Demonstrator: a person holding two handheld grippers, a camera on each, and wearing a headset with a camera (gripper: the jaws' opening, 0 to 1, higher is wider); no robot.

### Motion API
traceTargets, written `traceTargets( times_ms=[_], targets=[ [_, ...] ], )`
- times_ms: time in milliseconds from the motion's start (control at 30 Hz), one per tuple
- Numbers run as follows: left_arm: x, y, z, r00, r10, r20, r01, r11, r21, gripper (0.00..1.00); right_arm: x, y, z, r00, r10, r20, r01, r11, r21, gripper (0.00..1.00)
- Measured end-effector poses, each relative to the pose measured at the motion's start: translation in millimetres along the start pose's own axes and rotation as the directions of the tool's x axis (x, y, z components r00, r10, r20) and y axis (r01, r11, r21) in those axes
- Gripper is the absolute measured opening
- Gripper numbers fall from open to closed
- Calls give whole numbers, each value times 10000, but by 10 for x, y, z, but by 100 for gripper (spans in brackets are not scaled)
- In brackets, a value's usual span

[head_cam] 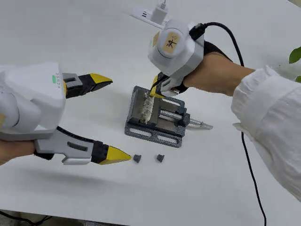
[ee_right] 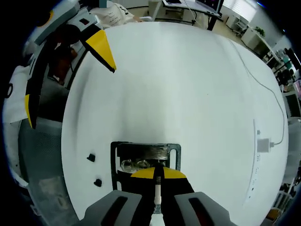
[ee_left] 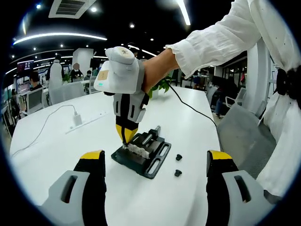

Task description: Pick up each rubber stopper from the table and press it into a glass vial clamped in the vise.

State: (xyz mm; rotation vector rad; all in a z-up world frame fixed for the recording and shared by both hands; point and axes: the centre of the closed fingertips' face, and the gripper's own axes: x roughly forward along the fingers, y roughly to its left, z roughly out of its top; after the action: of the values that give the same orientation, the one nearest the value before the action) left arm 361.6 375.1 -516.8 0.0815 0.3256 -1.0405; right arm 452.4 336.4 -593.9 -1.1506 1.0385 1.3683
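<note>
While the right tongs (head_cam: pixel 154 92) are pressed together over glass vials (head_cam: pixel 146 109) clamped in the vise (head_cam: pixel 155 133), the left tongs (head_cam: pixel 120 118) are held apart beside two rubber stoppers (head_cam: pixel 137 158).

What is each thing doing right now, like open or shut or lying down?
left gripper: open, held above the table.
right gripper: shut, tips down at the vise.
vise: closed on the glass vials.
rubber stoppers: both loose on the table.
charger: plugged into the power strip.
</note>
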Motion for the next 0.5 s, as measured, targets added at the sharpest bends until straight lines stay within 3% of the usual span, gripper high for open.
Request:
traceTargets(
  times_ms=[100, 233, 500],
  targets=[
    [-17, -17, 15, 10000, 37, -8, -37, 10000, 13, 88, -16, 7, -2, 10000, 64, 26, -64, 9999, 131, 0],
    [-47, -42, -21, 9998, 55, -191, -53, 10000, 73, 88, -31, 27, -4, 10000, -48, -44, 47, 9998, -216, 0],
    [-147, -25, -20, 9992, 331, -244, -330, 9994, 41, 88, -27, -26, -9, 9988, -120, 467, 117, 9999, 66, 0]
  ],
)
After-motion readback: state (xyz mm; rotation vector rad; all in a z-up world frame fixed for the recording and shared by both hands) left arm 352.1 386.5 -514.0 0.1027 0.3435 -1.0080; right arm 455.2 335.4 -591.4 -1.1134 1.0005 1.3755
